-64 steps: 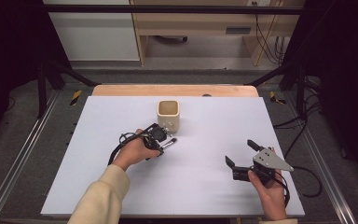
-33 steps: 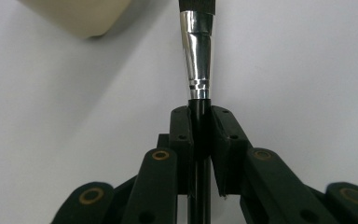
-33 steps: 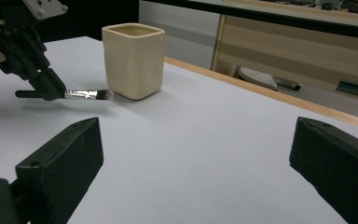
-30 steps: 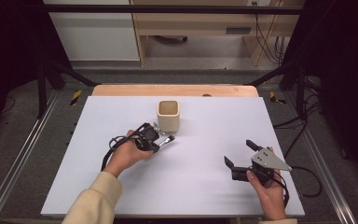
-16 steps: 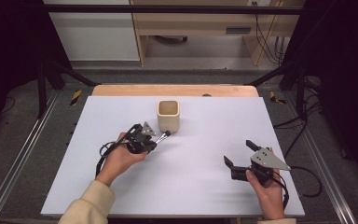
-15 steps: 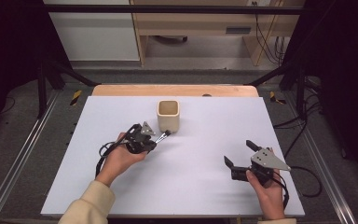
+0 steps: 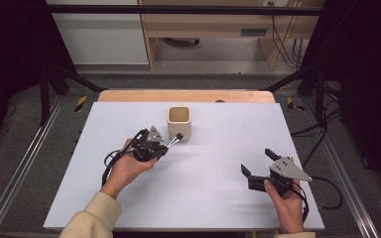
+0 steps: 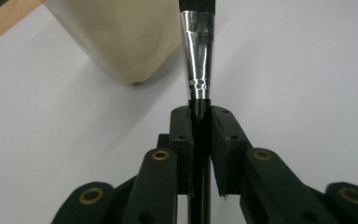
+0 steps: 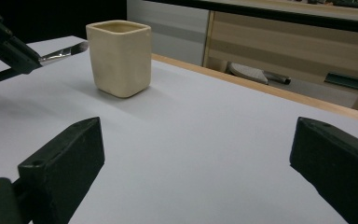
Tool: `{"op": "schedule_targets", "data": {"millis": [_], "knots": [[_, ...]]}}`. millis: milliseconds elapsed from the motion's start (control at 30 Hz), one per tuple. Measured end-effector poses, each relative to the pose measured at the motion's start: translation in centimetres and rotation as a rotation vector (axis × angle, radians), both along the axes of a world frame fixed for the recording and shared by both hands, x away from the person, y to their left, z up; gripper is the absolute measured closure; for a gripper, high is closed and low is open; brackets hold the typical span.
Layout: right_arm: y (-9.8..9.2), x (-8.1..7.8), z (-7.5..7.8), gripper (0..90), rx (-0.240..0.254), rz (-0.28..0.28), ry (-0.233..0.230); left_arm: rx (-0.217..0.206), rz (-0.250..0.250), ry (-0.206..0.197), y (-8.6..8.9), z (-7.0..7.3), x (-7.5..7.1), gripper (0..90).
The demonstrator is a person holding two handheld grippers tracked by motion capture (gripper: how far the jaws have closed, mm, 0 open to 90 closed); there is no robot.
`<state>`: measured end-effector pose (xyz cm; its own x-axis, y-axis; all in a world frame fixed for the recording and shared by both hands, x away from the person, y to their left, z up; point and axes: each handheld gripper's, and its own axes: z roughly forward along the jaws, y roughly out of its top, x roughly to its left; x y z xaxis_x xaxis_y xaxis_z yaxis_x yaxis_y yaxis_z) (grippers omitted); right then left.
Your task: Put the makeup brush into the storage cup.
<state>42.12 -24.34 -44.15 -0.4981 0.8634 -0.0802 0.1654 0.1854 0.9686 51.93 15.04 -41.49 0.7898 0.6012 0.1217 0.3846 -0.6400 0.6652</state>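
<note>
1. White rectangular desk [image 7: 213, 198], light wooden strip along its far edge. Carries all items below.

2. Cream square-sided ceramic cup [image 7: 179, 122], open top, upright near the middle of the far edge. Judged the destination of the work in hand.

3. Right gripper [image 7: 259, 166], black, grey 3-cornered plate on top, held in the person's right hand [image 7: 286, 204] near the desk's near right corner. Jaws spread wide, nothing between them, nothing touched. Idle, pointed toward the cup.

4. Left gripper [image 7: 164, 147], black, held in the left hand [image 7: 127, 168] just left of the cup, toward the near side. Fingers [image 8: 181, 140] pressed in on the handle, pinching it just behind the ferrule.

5. Slim black-handled brush with silver metal ferrule [image 8: 196, 56], clear of the desk, tip angled toward the cup's near left side and close beside it; contact cannot be told.

Step in hand, as judged: carrying the brush to the cup. Next move calls for lifting the tip above the rim, tilting the brush upright over the opening, then lowering before the fingers part.
</note>
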Motion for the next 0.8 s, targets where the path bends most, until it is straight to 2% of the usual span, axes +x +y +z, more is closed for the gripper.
{"op": "schedule_targets", "data": {"millis": [233,367,800], "knots": [[-0.2,-0.1,0.1,3.1,0.011,-0.006,-0.006,-0.025,0.005,-0.024,-0.2,0.5,-0.4,79.0],[-0.3,-0.2,0.2,3.1,0.02,-0.014,-0.014,-0.06,0.02,-0.047,-0.2,0.7,-0.4,79.1],[-0.5,-0.2,0.2,3.1,0.038,-0.013,-0.016,-0.103,0.043,-0.087,-0.3,1.3,-0.9,79.0]]}}
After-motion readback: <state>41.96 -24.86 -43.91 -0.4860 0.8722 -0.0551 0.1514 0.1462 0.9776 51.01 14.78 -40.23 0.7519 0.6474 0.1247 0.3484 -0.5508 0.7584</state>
